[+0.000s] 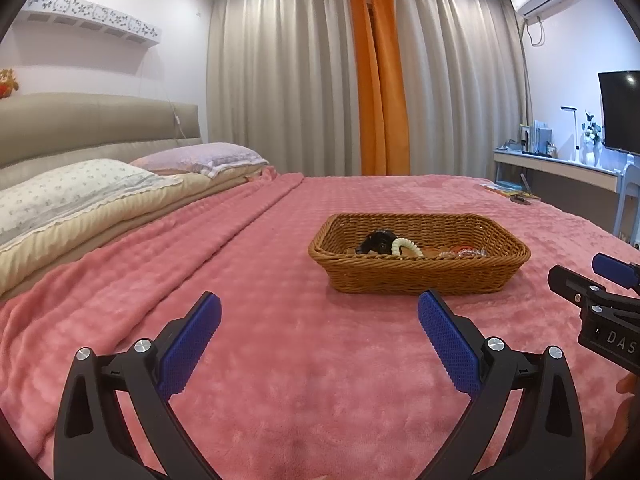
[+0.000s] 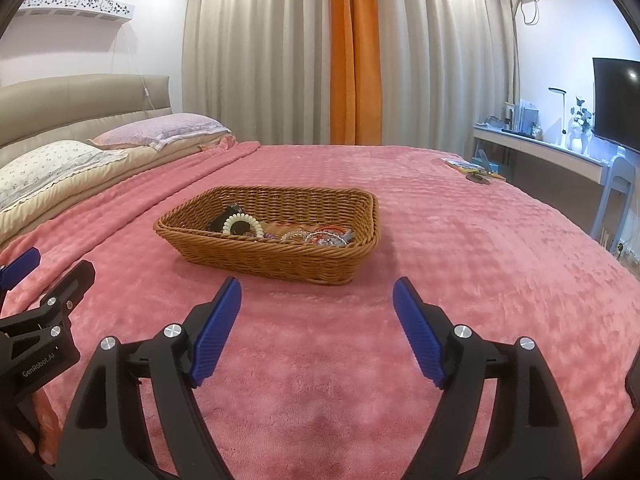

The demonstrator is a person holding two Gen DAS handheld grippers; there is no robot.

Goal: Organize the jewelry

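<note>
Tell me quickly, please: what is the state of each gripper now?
Left gripper: open, holding nothing, above the pink blanket.
Right gripper: open, holding nothing, short of the wicker basket.

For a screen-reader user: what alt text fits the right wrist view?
A wicker basket of bracelets and a white coil hair tie sits on a pink blanket, beyond the empty right gripper with open jaws. The left gripper shows at left.

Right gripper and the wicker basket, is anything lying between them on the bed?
Nothing: in the right wrist view only bare pink blanket lies between the open right gripper and the wicker basket.
</note>
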